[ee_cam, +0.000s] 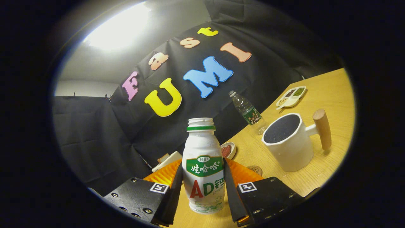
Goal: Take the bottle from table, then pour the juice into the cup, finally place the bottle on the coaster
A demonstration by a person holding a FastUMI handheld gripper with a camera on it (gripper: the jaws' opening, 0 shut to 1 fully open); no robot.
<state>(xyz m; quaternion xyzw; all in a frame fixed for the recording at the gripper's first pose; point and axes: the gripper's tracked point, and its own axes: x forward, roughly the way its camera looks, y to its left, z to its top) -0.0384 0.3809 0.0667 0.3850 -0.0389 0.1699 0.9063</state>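
Tongs (pixel 203 186): closed on the bottle, one finger pressed to each side of its lower body; square black-and-white markers on both finger blocks.
Bottle (pixel 203 167): white, cap off, green ring under the open neck. Held between the fingers, about upright to them while the tabletop runs slanted behind.
Label: green band with "1987" and white Chinese characters; below it a big red "A" and green "D", then another character cut off by the curve. Small print under that too fine to read.
Cup (pixel 288 142): white mug, dark inside, wooden handle sticking out on the far side from the bottle; stands on the tabletop beyond the right finger, apart from the bottle.
Coaster (pixel 255 170): small round brown disc, between bottle and cup, just ahead of the right finger, partly hidden.
Other items: clear water bottle (pixel 248 111) with green label, text unreadable, behind the cup; white divided tray (pixel 291 96) of grains farther back; small dish (pixel 228 149) with something red just behind the bottle.
Tabletop (pixel 326 91): light wood grain.
Room: black cloth wall (pixel 95 133), pale ceiling with a bright light patch.
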